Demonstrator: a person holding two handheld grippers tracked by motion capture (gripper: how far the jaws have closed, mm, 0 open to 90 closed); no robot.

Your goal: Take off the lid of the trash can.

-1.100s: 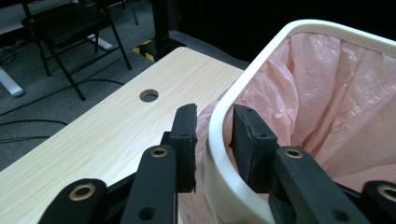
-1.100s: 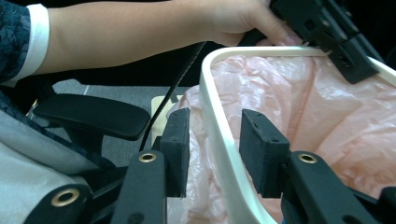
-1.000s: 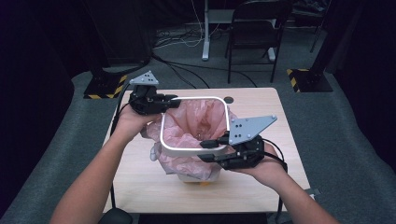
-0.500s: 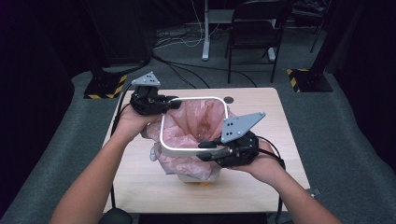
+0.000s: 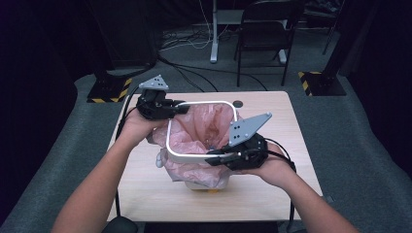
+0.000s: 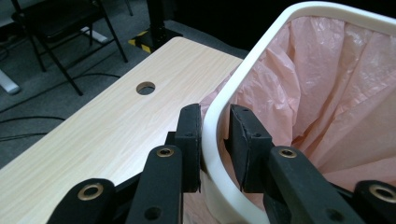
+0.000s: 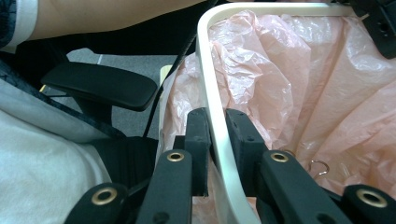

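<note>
Hands of a person hold two black two-jaw grippers at opposite sides of a white rounded-square plastic rim ring [image 5: 201,156], which sits atop a small bin lined with a crinkled pink plastic bag [image 5: 209,127] near the middle of a pale wood-grain table [image 5: 272,141].

The left gripper [image 6: 215,140] straddles the ring's far-left side, one jaw outside, one inside against the bag, and appears clamped on it. The right gripper [image 7: 218,142] has just been closing its jaws, with the ring between them; they now pinch its near edge.

Judging from this, both grips are set and the bag is already draped over the bin's mouth (loose folds hang down outside). What seems left is moving the ring, either pressing it down to lock the bag or lifting it off.

Open tabletop lies on every side of the bin, with a round cable hole [image 6: 145,87] well apart at the far edge. The table's near edge is close to the person's forearms.
</note>
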